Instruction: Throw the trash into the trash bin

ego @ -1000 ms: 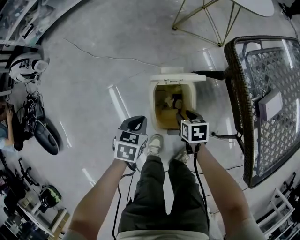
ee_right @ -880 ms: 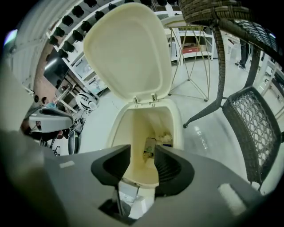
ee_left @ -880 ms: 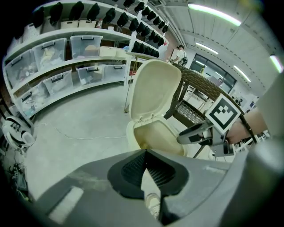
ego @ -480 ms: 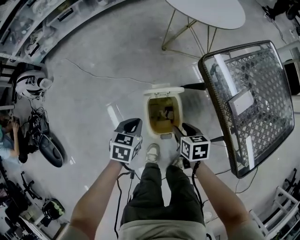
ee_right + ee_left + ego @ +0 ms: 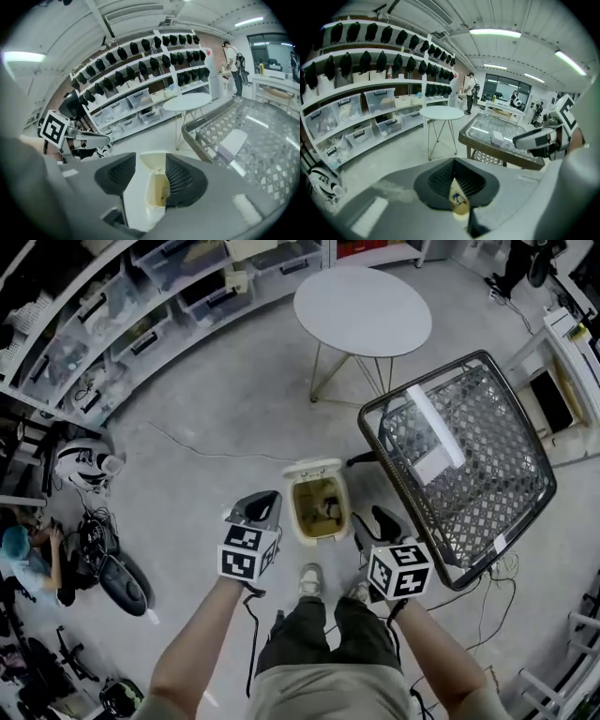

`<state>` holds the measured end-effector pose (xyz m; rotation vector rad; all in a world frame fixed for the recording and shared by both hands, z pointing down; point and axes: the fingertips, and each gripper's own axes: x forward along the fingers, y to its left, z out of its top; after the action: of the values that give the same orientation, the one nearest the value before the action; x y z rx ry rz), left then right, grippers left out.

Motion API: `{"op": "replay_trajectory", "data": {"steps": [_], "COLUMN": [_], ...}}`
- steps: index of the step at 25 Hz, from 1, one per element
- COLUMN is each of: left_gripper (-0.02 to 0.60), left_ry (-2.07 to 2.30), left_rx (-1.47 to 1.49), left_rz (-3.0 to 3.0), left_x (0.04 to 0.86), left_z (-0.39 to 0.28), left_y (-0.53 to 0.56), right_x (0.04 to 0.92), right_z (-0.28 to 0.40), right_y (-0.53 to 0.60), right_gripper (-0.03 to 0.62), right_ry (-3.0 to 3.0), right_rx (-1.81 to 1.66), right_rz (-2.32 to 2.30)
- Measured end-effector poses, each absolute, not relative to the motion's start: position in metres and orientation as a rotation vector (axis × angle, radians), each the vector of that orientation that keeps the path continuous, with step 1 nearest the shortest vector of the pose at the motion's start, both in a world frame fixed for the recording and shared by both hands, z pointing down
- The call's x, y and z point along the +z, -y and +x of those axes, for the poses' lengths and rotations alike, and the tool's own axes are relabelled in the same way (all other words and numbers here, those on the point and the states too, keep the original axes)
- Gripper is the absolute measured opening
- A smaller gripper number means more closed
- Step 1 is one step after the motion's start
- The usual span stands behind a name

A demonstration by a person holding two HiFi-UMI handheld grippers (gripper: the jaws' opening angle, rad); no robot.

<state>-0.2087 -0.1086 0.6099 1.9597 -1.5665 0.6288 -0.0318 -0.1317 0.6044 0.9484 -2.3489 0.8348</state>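
A cream trash bin [image 5: 295, 514] stands on the floor with its lid [image 5: 314, 468] flipped back, and dark trash [image 5: 330, 509] lies inside. Both grippers hang well above it. My left gripper [image 5: 265, 500] is left of the bin; in the left gripper view its pads [image 5: 440, 180] meet at the tips with nothing held, so the left gripper [image 5: 453, 164] is shut, and the bin [image 5: 460, 209] shows through the slit below. My right gripper [image 5: 375, 518] is right of the bin. In its own view the right gripper [image 5: 151, 159] is open and empty. Its jaws have just been opening, and the bin [image 5: 153, 192] shows in the gap.
A glass-topped wicker table [image 5: 459, 465] stands close on the right, with a white box [image 5: 433, 463] on it. A round white table [image 5: 364, 310] is behind the bin. Shelves with storage boxes [image 5: 141, 306] line the back left. Cables and black gear [image 5: 122, 582] lie at left. My shoes [image 5: 309, 577] are in front of the bin.
Both grippers have risen away from the bin, which now looks smaller and farther below. The right gripper has left the bin's mouth, and more of the room has come into view.
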Motion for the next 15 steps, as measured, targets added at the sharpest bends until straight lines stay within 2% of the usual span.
{"op": "replay_trajectory", "data": {"steps": [8,15], "left_gripper": [0.002,0.002], "left_ry": [1.631,1.684], "left_rx": [0.606,0.557], "left_rz": [2.102,2.294], "left_x": [0.483,0.378], "left_z": [-0.186,-0.139], "left_y": [0.125,0.120], "right_x": [0.443,0.339], "right_z": [0.012,0.049], "right_y": [0.137,0.122], "right_gripper": [0.209,0.219], "right_ry": [2.565,2.697], "right_rx": [0.676,0.451], "right_rz": [1.058,1.137]}}
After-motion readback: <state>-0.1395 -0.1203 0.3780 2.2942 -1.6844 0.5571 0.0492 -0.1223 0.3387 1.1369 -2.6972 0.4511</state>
